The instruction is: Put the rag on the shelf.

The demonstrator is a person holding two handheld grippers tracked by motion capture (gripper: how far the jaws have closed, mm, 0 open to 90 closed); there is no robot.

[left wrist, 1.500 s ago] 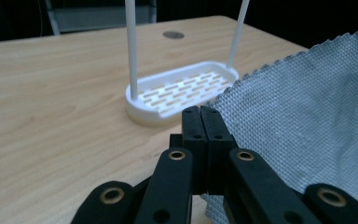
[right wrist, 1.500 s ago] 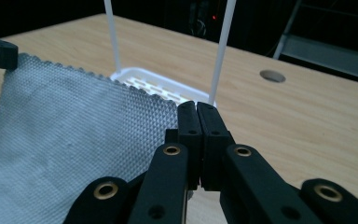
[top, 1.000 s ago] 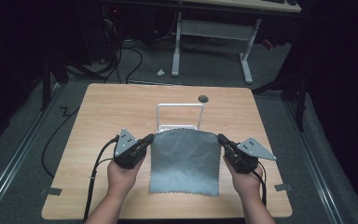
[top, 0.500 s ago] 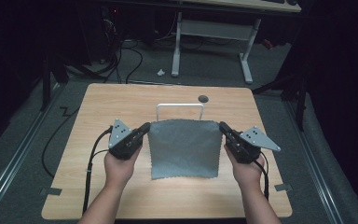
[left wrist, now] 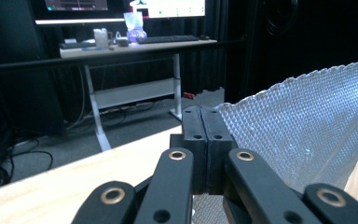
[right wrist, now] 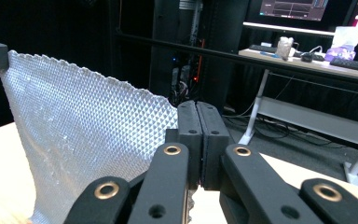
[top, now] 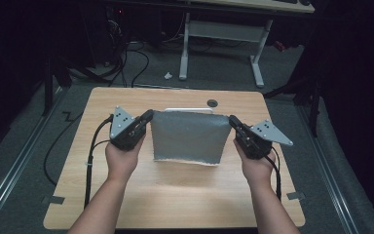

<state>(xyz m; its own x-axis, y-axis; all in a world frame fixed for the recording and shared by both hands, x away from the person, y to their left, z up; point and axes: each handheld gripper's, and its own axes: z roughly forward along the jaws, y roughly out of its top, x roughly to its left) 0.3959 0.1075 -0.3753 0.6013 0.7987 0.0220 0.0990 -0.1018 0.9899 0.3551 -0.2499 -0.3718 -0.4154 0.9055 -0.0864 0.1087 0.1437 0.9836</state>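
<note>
Left gripper (top: 148,117) and right gripper (top: 233,120) each clamp tight on a top corner of the grey cloth (top: 189,137), held taut above the table (top: 175,195).

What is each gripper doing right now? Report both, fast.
Left gripper: shut on the top left corner of the grey cloth.
Right gripper: shut on the cloth's top right corner.
</note>
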